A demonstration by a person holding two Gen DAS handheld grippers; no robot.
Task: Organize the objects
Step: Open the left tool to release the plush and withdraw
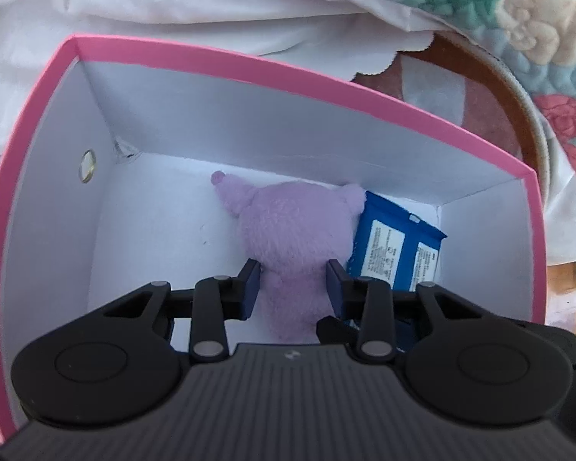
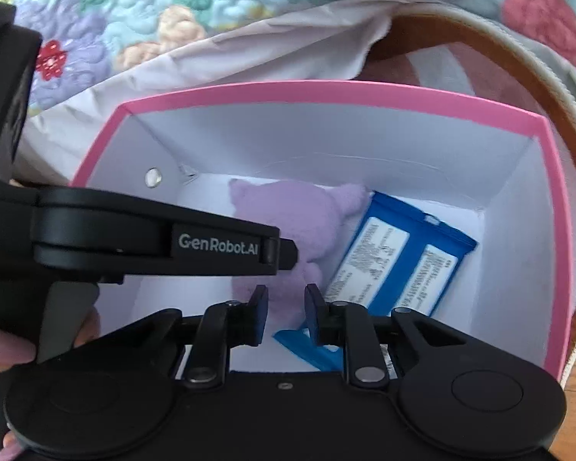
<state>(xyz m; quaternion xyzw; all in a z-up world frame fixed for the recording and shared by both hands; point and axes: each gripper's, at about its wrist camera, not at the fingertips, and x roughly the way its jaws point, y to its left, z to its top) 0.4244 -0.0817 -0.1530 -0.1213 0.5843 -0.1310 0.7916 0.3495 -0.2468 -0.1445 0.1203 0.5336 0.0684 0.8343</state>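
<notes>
A pink-rimmed white box (image 1: 219, 65) holds a purple plush toy (image 1: 288, 226) and a blue packet (image 1: 395, 253) lying to the toy's right. My left gripper (image 1: 293, 288) is down inside the box, its fingers on either side of the plush toy's lower body, touching it. In the right wrist view the same box (image 2: 326, 90), plush toy (image 2: 288, 211) and blue packet (image 2: 395, 257) show. My right gripper (image 2: 286, 313) hovers over the box, partly open and empty. The left gripper's body (image 2: 153, 246) crosses that view at the left.
A white cloth (image 1: 172, 7) and a floral quilt (image 2: 134, 11) lie behind the box. A brown round-edged surface (image 1: 499, 88) is at the back right. Another blue packet edge (image 2: 307, 349) shows under my right fingers.
</notes>
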